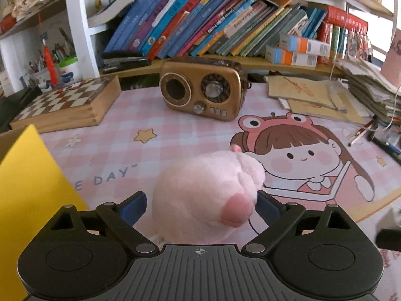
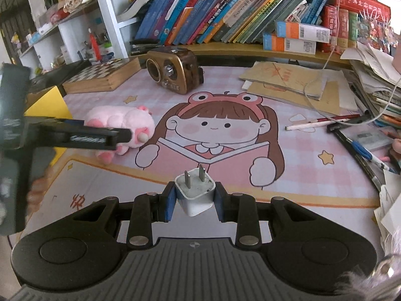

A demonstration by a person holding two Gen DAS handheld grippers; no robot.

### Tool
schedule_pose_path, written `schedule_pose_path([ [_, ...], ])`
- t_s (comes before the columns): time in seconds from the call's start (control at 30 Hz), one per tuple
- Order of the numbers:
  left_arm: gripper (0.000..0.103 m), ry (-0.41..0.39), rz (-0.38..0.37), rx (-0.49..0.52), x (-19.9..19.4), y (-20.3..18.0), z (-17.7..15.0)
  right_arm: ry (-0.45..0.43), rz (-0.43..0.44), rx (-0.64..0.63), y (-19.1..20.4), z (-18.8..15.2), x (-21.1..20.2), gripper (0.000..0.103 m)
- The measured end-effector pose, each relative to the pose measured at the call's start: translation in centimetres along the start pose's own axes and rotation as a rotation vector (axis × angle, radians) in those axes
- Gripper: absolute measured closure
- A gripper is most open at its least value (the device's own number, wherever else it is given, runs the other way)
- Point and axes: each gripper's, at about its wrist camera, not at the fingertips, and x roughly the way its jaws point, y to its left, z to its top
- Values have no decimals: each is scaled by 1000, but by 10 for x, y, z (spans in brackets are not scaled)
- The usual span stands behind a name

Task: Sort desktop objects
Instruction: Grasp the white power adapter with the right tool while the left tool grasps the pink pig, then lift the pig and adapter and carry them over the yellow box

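A pink plush toy (image 1: pixel 205 195) lies on the pink desk mat (image 1: pixel 130 135), between the fingers of my left gripper (image 1: pixel 200 207). The jaws stand wide around it; the right pad touches the plush, the left pad stands apart. In the right wrist view the left gripper (image 2: pixel 120 135) reaches across the plush toy (image 2: pixel 117 120) from the left. My right gripper (image 2: pixel 193 200) is shut on a white plug adapter (image 2: pixel 195 195), prongs pointing forward, held above the mat (image 2: pixel 313 135).
A yellow box (image 1: pixel 27 188) stands at the left, also in the right wrist view (image 2: pixel 47 105). A brown radio (image 1: pixel 203 90), a chessboard box (image 1: pixel 67 102), paper stacks (image 2: pixel 288 80), pens (image 2: pixel 361 148) and a bookshelf (image 1: pixel 213 27) ring the mat.
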Motion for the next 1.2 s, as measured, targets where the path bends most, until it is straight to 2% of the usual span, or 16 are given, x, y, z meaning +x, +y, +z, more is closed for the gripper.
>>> schedule_pose_path([
  [0.03, 9, 5, 0, 7, 3, -1, 0, 3, 0, 3, 0, -1, -1, 74],
  [0.07, 17, 10, -3, 17, 7, -2, -1, 6, -1, 7, -1, -2, -2, 74],
  [0.1, 20, 20, -11, 30, 10, -4, -2, 9, 0, 11, -1, -3, -4, 74],
  [0.2, 27, 8, 4, 69, 8, -9, -4, 15, 0, 19, -2, -5, -6, 74],
  [0.23, 37, 3, 8, 75, 5, -10, -4, 17, -1, 18, -2, -5, -7, 74],
  [0.27, 38, 0, 13, 78, 2, -11, -5, 17, -2, 17, -2, -5, -8, 74],
  [0.53, 38, -49, 31, 18, -32, -9, -9, 11, 4, 11, 3, -6, -11, 74],
  [0.93, 38, -137, -43, -75, -104, -1, -23, -10, 6, 23, 24, -7, -31, 74],
  [1.2, 38, -192, -86, -97, -147, 8, -34, -44, -3, -4, 47, -12, -54, 74],
])
